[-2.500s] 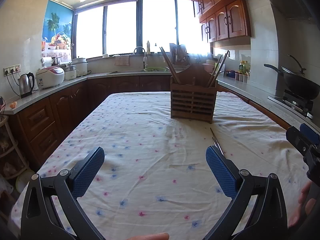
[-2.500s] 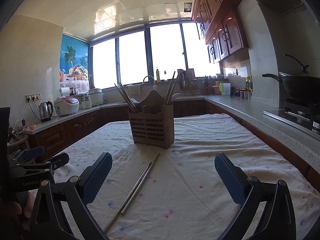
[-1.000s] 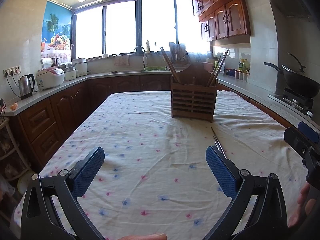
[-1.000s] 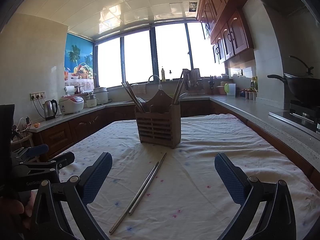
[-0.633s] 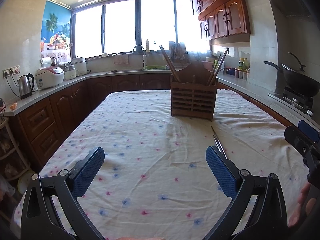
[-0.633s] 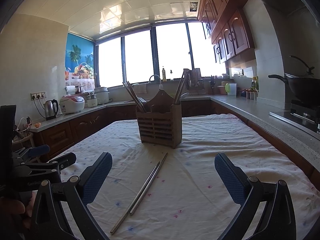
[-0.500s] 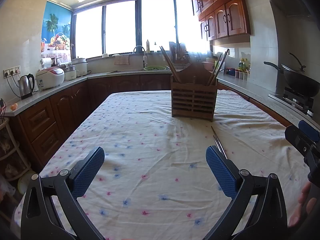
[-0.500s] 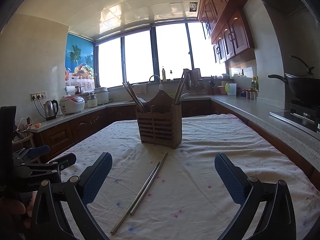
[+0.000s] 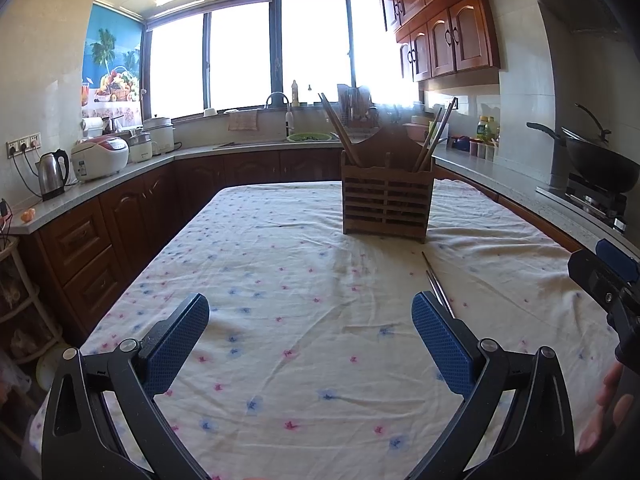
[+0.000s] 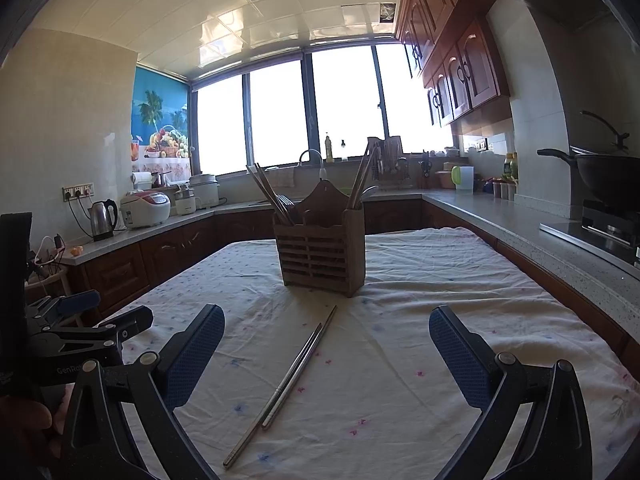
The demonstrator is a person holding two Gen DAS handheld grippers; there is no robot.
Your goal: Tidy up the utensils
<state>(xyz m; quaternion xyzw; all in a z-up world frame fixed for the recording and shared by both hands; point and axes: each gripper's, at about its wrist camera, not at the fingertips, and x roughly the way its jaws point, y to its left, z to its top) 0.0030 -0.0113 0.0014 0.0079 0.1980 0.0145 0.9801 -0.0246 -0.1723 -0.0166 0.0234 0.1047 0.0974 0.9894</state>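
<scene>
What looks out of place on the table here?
Two metal chopsticks lie loose on the flowered tablecloth, in front of the slatted wooden utensil holder, where the other utensils stand upright. Nothing looks spilled or damaged.

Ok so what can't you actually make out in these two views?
- Near ends of the metal chopsticks: left wrist view, hidden behind a gripper finger.
- Lower contents of the wooden utensil holder: both views, slatted walls hide them.
- Outside the windows: glare-blown.
</scene>
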